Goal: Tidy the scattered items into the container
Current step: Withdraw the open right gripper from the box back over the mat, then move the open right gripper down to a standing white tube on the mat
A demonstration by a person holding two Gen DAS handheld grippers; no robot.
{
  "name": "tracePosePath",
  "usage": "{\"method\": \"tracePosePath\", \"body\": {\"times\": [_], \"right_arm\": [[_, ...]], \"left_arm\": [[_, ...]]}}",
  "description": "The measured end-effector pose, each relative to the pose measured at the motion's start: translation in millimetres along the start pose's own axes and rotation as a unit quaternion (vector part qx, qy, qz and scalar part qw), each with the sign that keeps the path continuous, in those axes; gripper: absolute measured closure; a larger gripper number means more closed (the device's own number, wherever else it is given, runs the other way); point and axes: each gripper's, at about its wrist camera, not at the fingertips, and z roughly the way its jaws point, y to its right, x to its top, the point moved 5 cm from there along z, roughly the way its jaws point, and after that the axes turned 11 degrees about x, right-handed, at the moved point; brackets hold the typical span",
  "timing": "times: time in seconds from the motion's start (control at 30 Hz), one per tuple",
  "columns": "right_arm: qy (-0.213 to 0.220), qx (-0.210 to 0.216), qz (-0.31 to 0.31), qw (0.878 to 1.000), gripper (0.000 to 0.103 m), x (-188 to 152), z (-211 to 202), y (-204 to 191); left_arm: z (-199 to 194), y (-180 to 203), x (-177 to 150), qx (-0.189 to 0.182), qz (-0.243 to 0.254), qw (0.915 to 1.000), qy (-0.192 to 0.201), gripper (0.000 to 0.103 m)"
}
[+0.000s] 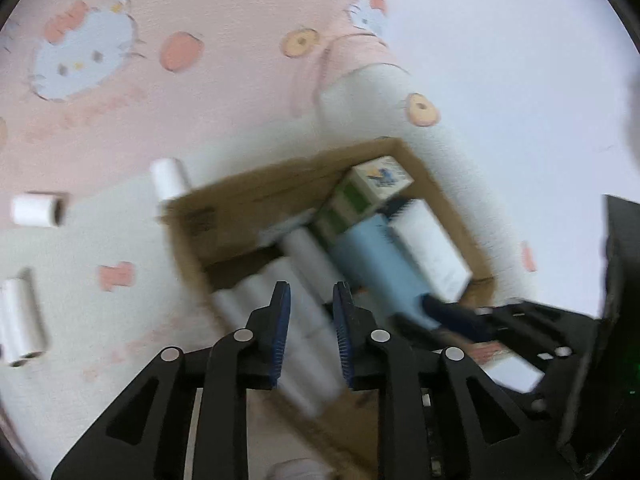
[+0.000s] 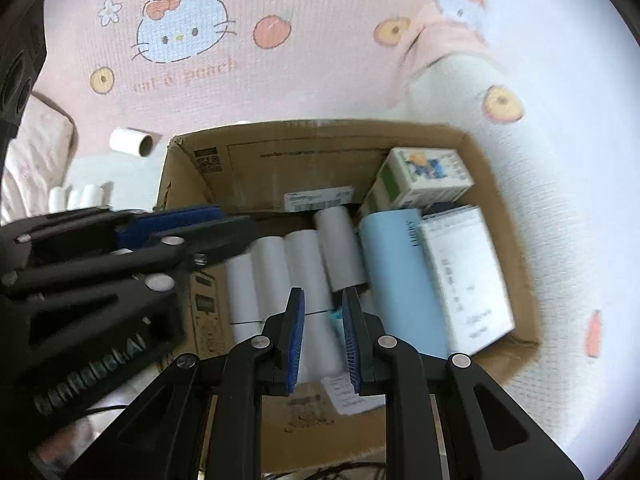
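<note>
Both my grippers hang over the open brown cardboard box (image 2: 320,160), the left gripper (image 1: 310,292) with jaws narrowly apart and empty, the right gripper (image 2: 323,300) at its narrowest, holding nothing. I judge a drop-off finished; next I must fetch the white paper rolls (image 1: 38,210) lying outside on the pink cartoon-print blanket (image 1: 220,80).

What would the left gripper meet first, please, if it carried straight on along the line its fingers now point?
Most likely the white paper rolls lying in the brown cardboard box: they fill the gap ahead of the left gripper. Blur leaves the depth uncertain.
</note>
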Motion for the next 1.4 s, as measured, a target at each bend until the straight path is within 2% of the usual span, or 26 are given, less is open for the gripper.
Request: {"method": "tracePosePath", "body": {"times": [0.07, 0.17, 0.3, 0.4, 0.5, 0.63, 0.77, 0.9, 0.97, 1.07, 1.17, 1.3, 1.4], "right_arm": [[0.007, -0.016, -0.013, 1.0, 0.088, -4, -7, -4], [0.003, -0.024, -0.029, 0.999, 0.087, -9, -11, -9], [0.001, -0.022, -0.031, 0.999, 0.087, -22, -30, -10], [0.012, -0.007, -0.034, 0.999, 0.087, -30, -44, -15], [0.02, -0.029, -0.06, 0.998, 0.08, -32, -52, -19], [0.028, -0.057, -0.095, 0.993, 0.069, -29, -49, -31], [0.015, -0.055, -0.14, 0.988, 0.065, -25, -32, -60], [0.022, -0.061, -0.191, 0.979, 0.064, -16, -24, -94], [0.024, -0.048, -0.216, 0.975, 0.063, -13, -22, -116], [0.03, -0.003, -0.25, 0.968, 0.058, -10, -19, -148], [0.022, 0.01, -0.274, 0.961, 0.056, -5, -13, -168], [0.021, 0.019, -0.309, 0.951, 0.055, 12, -3, -188], [0.013, 0.031, -0.319, 0.947, 0.055, 34, 9, -201]], "left_arm": [[-5, -8, -3, 0.029, 0.004, 0.9995, 0.012, 0.069], [-11, -17, -8, 0.032, 0.005, 0.9994, 0.013, 0.055], [-15, -30, -17, 0.071, 0.0, 0.9975, -0.007, 0.049], [-17, -26, -21, 0.047, 0.0, 0.9988, -0.011, 0.044], [-11, -16, -28, 0.02, 0.015, 0.9991, -0.033, 0.043], [-8, -17, -37, 0.043, 0.033, 0.9981, -0.029, 0.043], [-9, -41, -46, 0.067, 0.025, 0.997, -0.029, 0.042], [-13, -85, -54, 0.087, -0.021, 0.9956, -0.028, 0.042], [-14, -107, -57, 0.094, -0.046, 0.994, -0.03, 0.042], [-13, -142, -65, 0.106, -0.086, 0.99, -0.033, 0.042], [-9, -170, -71, 0.114, -0.107, 0.9873, -0.029, 0.042], [0, -201, -72, 0.15, -0.131, 0.98, 0.01, 0.042], [8, -210, -68, 0.148, -0.137, 0.9788, 0.034, 0.042]]}}
